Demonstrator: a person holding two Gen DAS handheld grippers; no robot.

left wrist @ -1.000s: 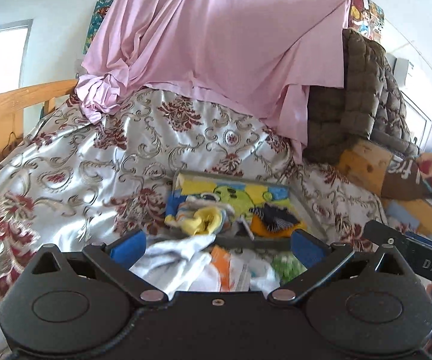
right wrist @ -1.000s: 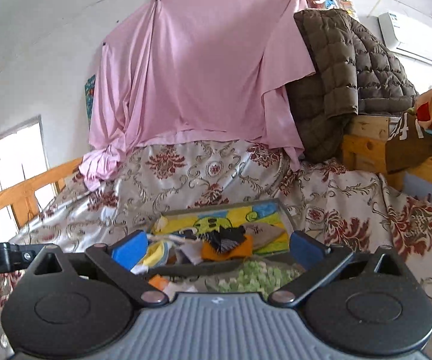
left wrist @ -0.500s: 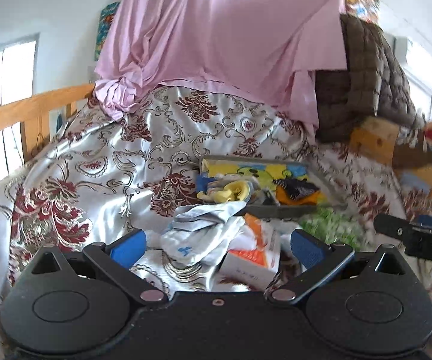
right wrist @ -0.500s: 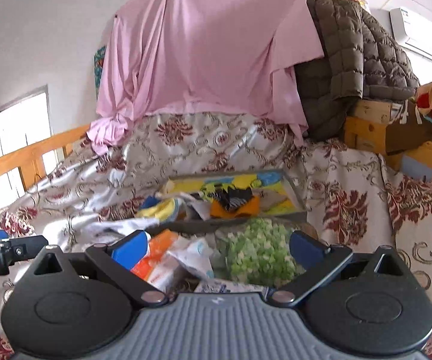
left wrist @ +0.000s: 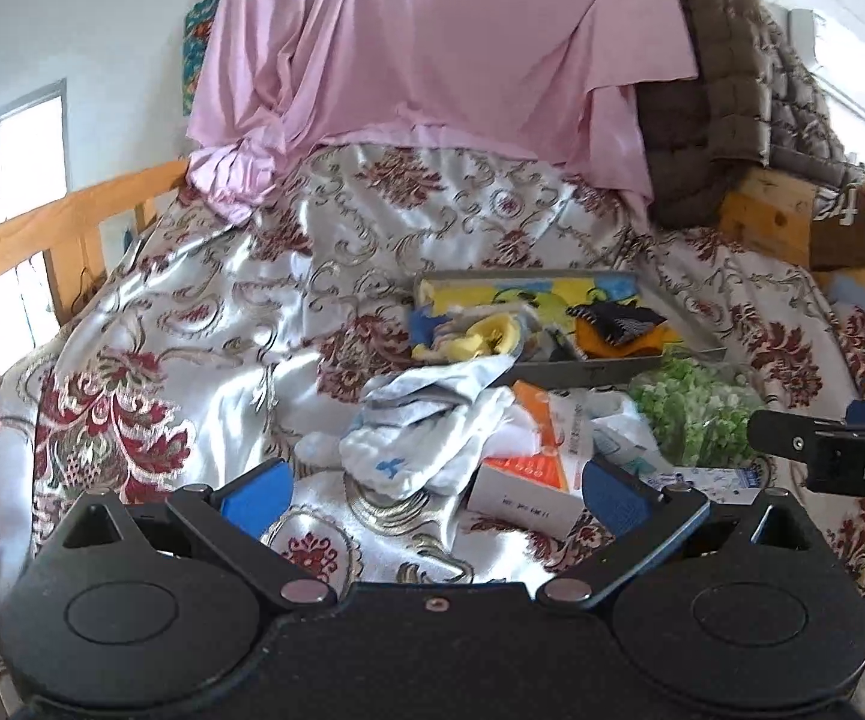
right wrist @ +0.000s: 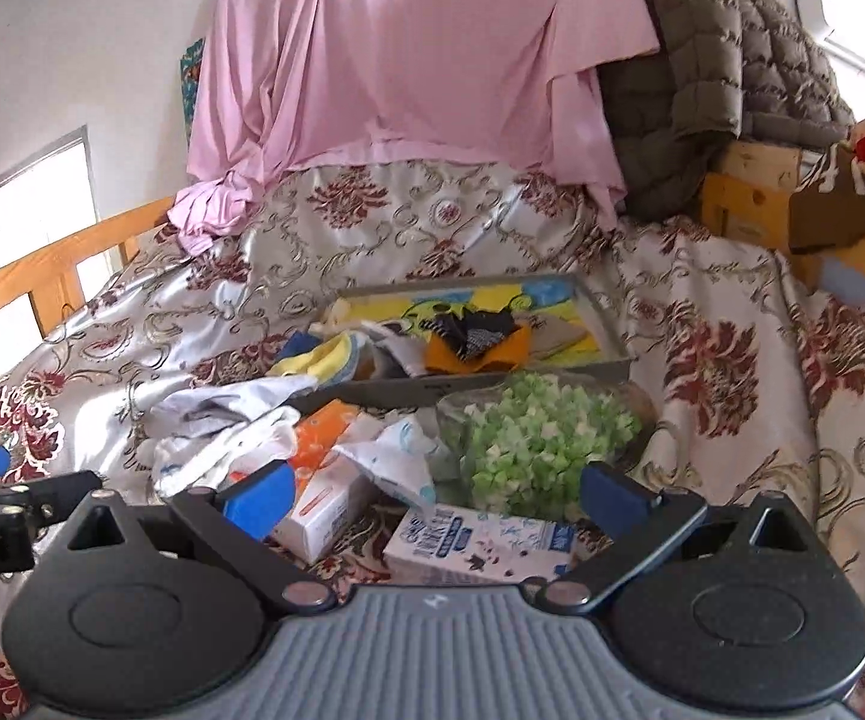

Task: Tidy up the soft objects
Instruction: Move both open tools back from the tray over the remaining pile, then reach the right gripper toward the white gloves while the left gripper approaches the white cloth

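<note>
A grey tray point(left wrist: 612, 367) with a cartoon liner lies on the floral bedspread and holds yellow, blue, orange and black cloths point(left wrist: 618, 324). In front of it lie white cloths point(left wrist: 432, 432), an orange-and-white box point(left wrist: 528, 483) and a bag of green pieces point(left wrist: 696, 408). My left gripper point(left wrist: 435, 495) is open and empty, just short of the white cloths. My right gripper point(right wrist: 432, 495) is open and empty, above a blue-and-white carton point(right wrist: 480, 540), with the green bag point(right wrist: 540, 438), orange box point(right wrist: 324, 498) and tray point(right wrist: 606, 324) ahead.
A pink sheet point(left wrist: 432, 48) and a brown quilted jacket point(left wrist: 726, 102) hang at the back. A wooden bed rail point(left wrist: 42, 234) runs along the left. Wooden crates point(right wrist: 750, 204) stand at the right. The bedspread point(left wrist: 192, 330) slopes up toward the back.
Both grippers have pulled back and tilted down from the tray. The white cloths, boxes and green bag now show more fully in front of them. Both stay open.
</note>
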